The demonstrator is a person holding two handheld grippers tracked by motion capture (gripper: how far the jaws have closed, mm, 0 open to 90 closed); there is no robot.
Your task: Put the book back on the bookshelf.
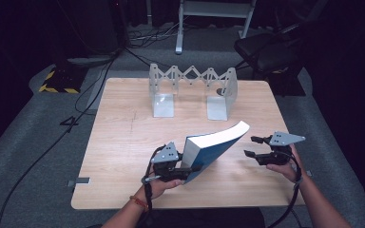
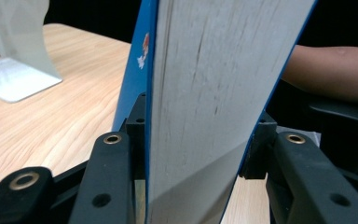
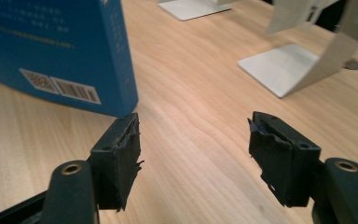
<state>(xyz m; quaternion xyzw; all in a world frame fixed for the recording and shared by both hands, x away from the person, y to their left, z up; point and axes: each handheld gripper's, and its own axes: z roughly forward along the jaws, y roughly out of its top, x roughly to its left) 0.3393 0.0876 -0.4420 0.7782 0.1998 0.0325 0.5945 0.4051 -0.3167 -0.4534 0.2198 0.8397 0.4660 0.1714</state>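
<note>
Book point(image 1: 214, 147), thick paperback, blue glossy cover, pale grey page block slightly streaked along the fore-edge; we recorded it raised off the tabletop point(image 1: 123, 142) at a slant, its lower end clamped in the left tongs point(image 1: 183, 170), its upper end curving away toward the far right. In the left gripper view the two black pads pressed on either cover, page edges facing the lens. The back cover, with barcode and white print, faced the right tongs point(image 3: 193, 149).

Right tongs: we noted them standing wide and holding nothing, just beside the book's right side and above bare wood. Pads of black foam or rubber, frayed and torn at the edges.

Step, as we judged it: the book was lifted and carried in one hand, the other hand standing by. The likely destination was the rack point(image 1: 192, 90) at the far side of the tabletop, well apart from the book.

Next move, in our judgement: steady the free upper end with the right tongs, bring the book upright, then carry it forward between the rack's two end plates. The slick cover and heavy overhang called for a firm grip.

Rack: pale grey sheet metal, two L-shaped end plates joined by a zigzag scissor lattice.

Tabletop: light wood-grain laminate, rounded corners.
</note>
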